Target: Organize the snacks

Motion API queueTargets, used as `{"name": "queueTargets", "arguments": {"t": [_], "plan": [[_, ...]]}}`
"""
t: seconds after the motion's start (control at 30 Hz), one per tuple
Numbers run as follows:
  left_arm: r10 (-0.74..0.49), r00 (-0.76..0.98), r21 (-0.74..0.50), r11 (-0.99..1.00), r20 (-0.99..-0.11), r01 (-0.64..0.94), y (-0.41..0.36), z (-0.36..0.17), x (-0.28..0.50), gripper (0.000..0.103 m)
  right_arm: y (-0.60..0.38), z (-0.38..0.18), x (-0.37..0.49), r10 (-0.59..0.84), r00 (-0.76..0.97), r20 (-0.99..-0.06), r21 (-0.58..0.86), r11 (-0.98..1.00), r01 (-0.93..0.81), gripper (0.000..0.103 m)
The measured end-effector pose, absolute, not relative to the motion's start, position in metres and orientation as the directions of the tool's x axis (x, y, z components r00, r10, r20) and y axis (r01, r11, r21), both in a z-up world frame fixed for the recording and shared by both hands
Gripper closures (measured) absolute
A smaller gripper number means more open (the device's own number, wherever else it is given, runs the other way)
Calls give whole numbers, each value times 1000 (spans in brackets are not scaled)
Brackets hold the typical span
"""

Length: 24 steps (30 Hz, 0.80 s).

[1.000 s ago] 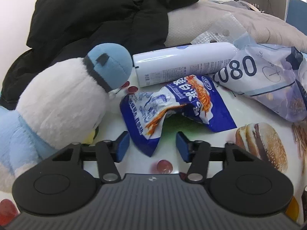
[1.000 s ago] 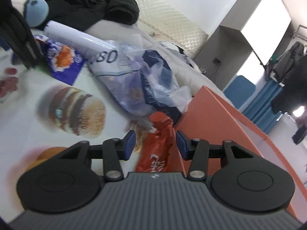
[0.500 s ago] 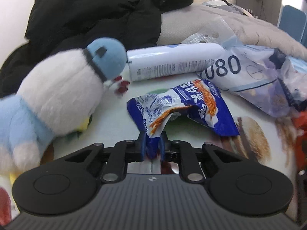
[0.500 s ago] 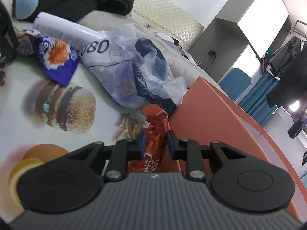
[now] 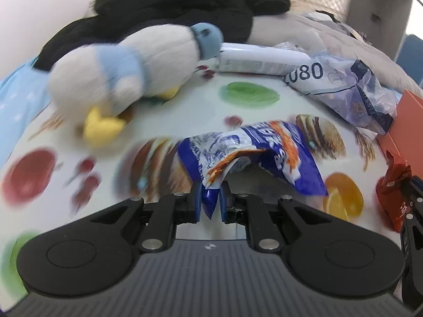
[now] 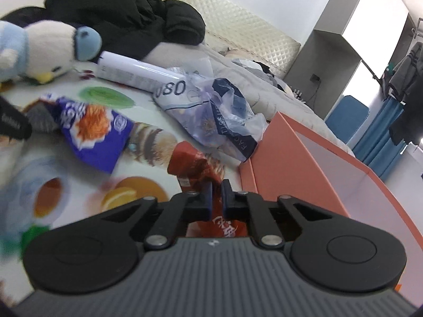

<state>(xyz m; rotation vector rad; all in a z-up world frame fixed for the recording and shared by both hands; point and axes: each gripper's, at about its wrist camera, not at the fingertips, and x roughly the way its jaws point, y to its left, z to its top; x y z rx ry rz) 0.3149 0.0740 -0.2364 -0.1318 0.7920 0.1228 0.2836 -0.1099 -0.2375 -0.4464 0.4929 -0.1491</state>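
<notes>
A plush penguin (image 5: 124,71) lay on its side at the far left of the surface (image 5: 164,116), which carried a printed pattern of burgers and fruit. A white cylindrical can (image 5: 261,62) lay horizontally just beyond the toy's blue head. A translucent plastic bag (image 6: 211,111) marked "080" rested against the can's right end. A black jacket (image 6: 127,23) was heaped behind the toy. A quilted cream headboard (image 6: 238,29) and a grey cabinet (image 6: 333,50) stood in the background.

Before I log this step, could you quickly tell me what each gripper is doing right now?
Left gripper: closed on the blue snack packet.
Right gripper: closed on the red snack packet.
</notes>
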Motion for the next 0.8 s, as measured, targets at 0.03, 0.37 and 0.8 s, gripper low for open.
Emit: {"name": "queueTargets", "arguments": {"t": [0.03,0.37,0.8], "plan": [[64,696,-78,982,-715,-170,76,-236,306,87,-109,-236,276,-235,875,-423,-448,894,23,93],[133,657,-66,961,-742,-269,75,-231,215,87,-116,-226,201,-113,884,-454,-422,901,-102,94],[-3,604,-124,980,-797,-159,45,-225,148,81,-123,-229,128,0,859,-511,-455,848,-271,96]]}}
